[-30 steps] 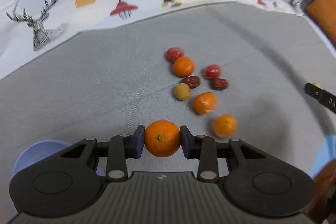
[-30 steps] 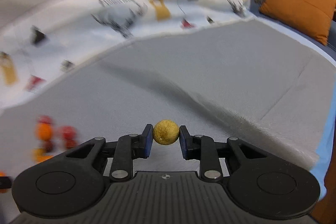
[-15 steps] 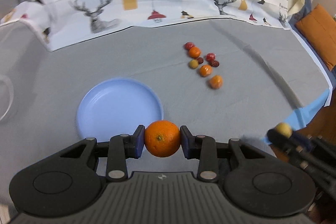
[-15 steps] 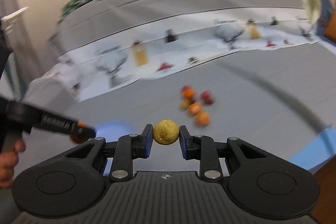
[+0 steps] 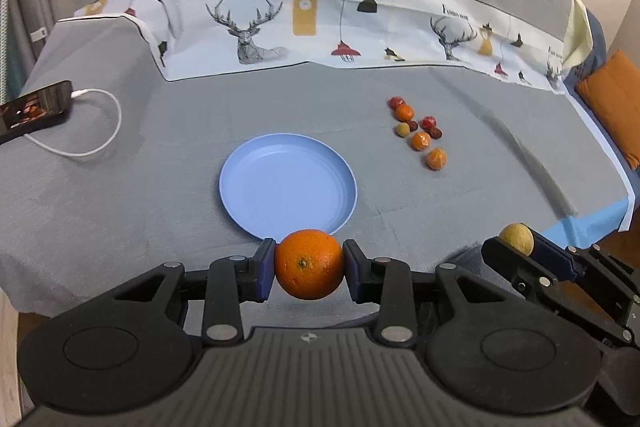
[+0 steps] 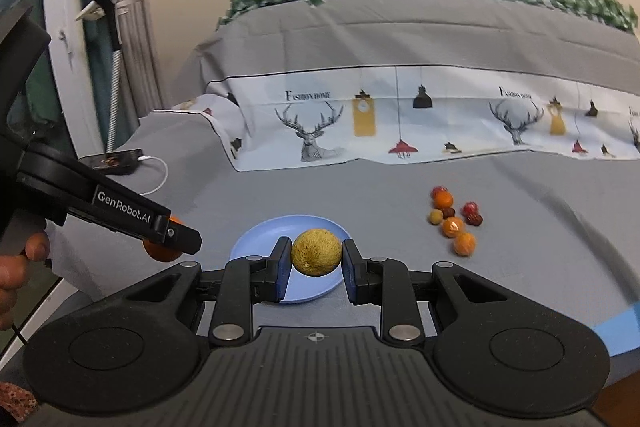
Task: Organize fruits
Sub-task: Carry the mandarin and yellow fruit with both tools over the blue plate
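left gripper (image 5: 309,264) gripping orange (image 5: 309,263) | right gripper (image 6: 316,259) gripping yellow fruit (image 6: 316,251) | risk: releasing high, fruit rolling off plate (image 5: 256,183) toward bed's near edge

Your work surface: a bed under a grey sheet (image 5: 160,187).
At frame centre you have a blue plate (image 5: 288,183); right of it a cluster of small fruits (image 5: 418,133); far left a phone (image 5: 36,107) with white cable (image 5: 100,147); along the top, a deer-print cloth (image 5: 320,27).

"Fashion home" is printed on the deer-patterned cloth (image 5: 320,23); "GenRobot.AI" marks the left claw (image 6: 172,239).
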A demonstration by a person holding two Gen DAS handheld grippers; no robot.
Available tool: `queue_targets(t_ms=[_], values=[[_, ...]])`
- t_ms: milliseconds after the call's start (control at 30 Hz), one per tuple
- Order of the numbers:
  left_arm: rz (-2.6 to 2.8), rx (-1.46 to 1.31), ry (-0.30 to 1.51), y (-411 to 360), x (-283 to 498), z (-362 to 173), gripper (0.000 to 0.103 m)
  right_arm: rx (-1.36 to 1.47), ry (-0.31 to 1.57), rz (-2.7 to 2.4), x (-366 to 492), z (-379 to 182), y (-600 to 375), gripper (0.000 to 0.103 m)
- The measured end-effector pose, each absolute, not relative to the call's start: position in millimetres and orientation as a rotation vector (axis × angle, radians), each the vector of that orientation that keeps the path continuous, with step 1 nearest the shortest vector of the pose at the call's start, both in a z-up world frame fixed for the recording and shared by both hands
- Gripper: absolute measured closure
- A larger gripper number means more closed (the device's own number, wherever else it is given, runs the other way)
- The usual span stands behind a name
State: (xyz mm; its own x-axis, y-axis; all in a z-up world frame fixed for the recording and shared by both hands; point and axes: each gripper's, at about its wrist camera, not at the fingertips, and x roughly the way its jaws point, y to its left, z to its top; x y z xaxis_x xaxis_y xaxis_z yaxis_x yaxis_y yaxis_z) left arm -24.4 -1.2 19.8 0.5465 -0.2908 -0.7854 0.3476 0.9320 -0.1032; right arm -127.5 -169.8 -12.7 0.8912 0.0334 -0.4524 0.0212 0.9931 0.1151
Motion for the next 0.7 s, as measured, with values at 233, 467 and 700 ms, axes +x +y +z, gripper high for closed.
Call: queue_targets(t_ms=[233,467,700], values=[[-0.389,0.065,0.909,-2.5,-28.8,21.8,0.064,0.112,0.452,0.001,-133.3,-11.8,-170.5,0.075],[-0.392,0.067,0.913,-5.1,-28.8,20.8,0.064,0.121,0.454,-0.006,-134.0,-14.4,-172.7,0.075],[-0.388,0.079,0.925,-9.8,-23.5,17.7,0.064,0.134,0.459,-0.003,-131.9,-15.6,-173.1,0.075]])
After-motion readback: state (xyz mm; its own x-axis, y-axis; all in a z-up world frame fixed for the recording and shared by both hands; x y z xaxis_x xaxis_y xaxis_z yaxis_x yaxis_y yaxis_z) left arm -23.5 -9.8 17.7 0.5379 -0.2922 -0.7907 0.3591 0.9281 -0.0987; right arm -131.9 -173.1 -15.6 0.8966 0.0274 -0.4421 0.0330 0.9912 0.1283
